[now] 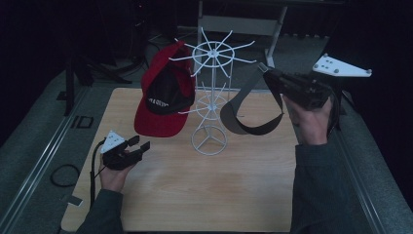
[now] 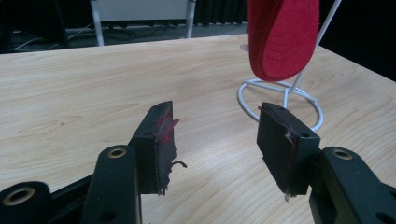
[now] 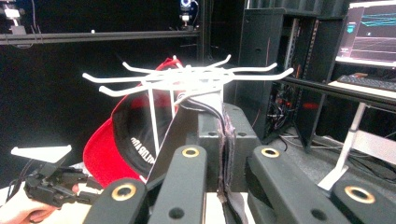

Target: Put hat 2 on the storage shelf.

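**Right gripper pinches the grey visor beside the rack; left gripper waits spread**

Your right gripper [image 1: 267,69] has its jaws pressed together on one end of the grey visor [image 1: 243,117] — in the right gripper view the pinched fabric runs as a thin seam between the two pads, and the rest of the visor is cut off below the frame. From the high view you can see what that camera misses: the visor hangs as a curved loop from the jaws, its long axis slanting down toward 7 o'clock, its lowest bend near the white wire rack [image 1: 210,92] at mid-height. Whether it touches the rack's lower tier is hard to tell.

The red and black cap [image 1: 163,97] hangs on the rack's 9 o'clock side; its lettering is too blurred to read.

Your left gripper [image 1: 138,145] sits low over the wooden table [image 1: 204,195], jaws spread with nothing between them — its own view shows the rack's ring base and the cap's red brim beyond.
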Demonstrator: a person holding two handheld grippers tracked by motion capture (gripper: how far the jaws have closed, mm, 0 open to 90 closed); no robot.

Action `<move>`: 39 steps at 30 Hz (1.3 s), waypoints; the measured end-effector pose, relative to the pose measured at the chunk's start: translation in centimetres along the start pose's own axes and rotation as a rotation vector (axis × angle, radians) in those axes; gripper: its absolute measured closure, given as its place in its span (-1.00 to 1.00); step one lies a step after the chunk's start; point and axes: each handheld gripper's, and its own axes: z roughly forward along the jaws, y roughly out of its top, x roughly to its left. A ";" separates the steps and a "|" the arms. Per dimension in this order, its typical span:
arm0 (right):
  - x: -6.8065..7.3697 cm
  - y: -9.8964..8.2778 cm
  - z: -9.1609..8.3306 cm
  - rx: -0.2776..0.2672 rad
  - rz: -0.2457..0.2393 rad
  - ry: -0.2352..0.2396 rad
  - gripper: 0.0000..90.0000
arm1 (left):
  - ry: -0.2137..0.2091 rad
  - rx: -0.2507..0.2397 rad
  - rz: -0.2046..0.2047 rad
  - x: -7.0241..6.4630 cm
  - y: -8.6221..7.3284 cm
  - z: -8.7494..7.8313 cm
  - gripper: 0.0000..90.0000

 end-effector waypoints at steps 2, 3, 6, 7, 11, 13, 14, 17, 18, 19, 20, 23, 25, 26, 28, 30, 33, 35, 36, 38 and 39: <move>-0.1 0.2 -0.1 -0.004 -0.001 0.001 0.94 | -0.004 0.000 -0.001 0.0 0.0 0.0 0.06; -0.1 0.3 -0.1 -0.006 -0.001 0.000 0.94 | -0.009 0.000 -0.003 0.0 0.0 0.0 0.08; -0.1 0.6 -0.2 -0.007 -0.005 0.000 0.94 | -0.015 -0.003 -0.005 0.0 0.1 -0.1 0.13; -0.2 0.7 -0.2 -0.007 -0.007 -0.001 0.94 | -0.016 -0.004 -0.005 -0.1 0.1 -0.1 0.14; -0.1 1.1 -0.1 -0.006 -0.011 -0.001 0.94 | -0.017 -0.006 -0.005 0.0 0.1 -0.1 0.14; -0.1 1.2 -0.1 -0.011 -0.011 -0.001 0.94 | -0.017 -0.005 -0.006 0.0 0.1 -0.1 0.14; -0.1 1.3 -0.1 -0.013 -0.011 -0.001 0.94 | -0.017 -0.005 -0.006 0.0 0.1 -0.1 0.14; -0.1 1.5 0.0 -0.018 -0.012 0.000 0.94 | -0.016 -0.004 -0.007 0.0 0.1 -0.1 0.14; -0.1 1.6 0.1 -0.019 -0.013 0.000 0.94 | -0.016 -0.005 -0.007 0.0 0.1 -0.1 0.14; -0.2 1.6 0.1 -0.019 -0.012 0.002 0.94 | -0.016 -0.005 -0.008 0.0 0.1 -0.1 0.14; -0.2 1.7 0.2 -0.020 -0.011 0.002 0.94 | -0.016 -0.006 -0.007 0.0 0.1 -0.1 0.14; -0.3 1.8 0.5 -0.020 -0.007 0.002 0.94 | -0.015 -0.008 -0.010 0.1 0.1 -0.1 0.14; -0.4 1.9 0.7 -0.020 -0.006 0.000 0.94 | -0.015 -0.010 -0.011 0.1 0.2 -0.1 0.14; -0.5 1.9 0.8 -0.021 -0.003 0.001 0.94 | -0.015 -0.010 -0.012 0.1 0.2 -0.1 0.14; -0.7 2.0 1.1 -0.020 0.004 -0.001 0.94 | -0.015 -0.011 -0.011 0.1 0.2 -0.1 0.14; -1.0 2.0 1.4 -0.016 0.010 -0.002 0.94 | -0.014 -0.011 -0.012 0.1 0.2 -0.1 0.14; -1.4 1.9 1.9 -0.004 0.025 -0.002 0.94 | -0.015 -0.010 -0.011 0.1 0.2 -0.1 0.14; -1.7 1.8 2.2 0.007 0.035 -0.002 0.94 | -0.014 -0.006 -0.011 0.1 0.2 0.0 0.14; -1.9 1.7 2.5 0.015 0.039 -0.003 0.94 | -0.015 -0.005 -0.010 0.1 0.1 0.0 0.14; -2.2 1.5 3.1 0.047 0.047 -0.004 0.93 | -0.017 -0.005 -0.009 0.1 0.1 0.0 0.14; -2.3 1.3 3.4 0.059 0.048 -0.005 0.93 | -0.017 -0.005 -0.009 0.1 0.1 0.0 0.14</move>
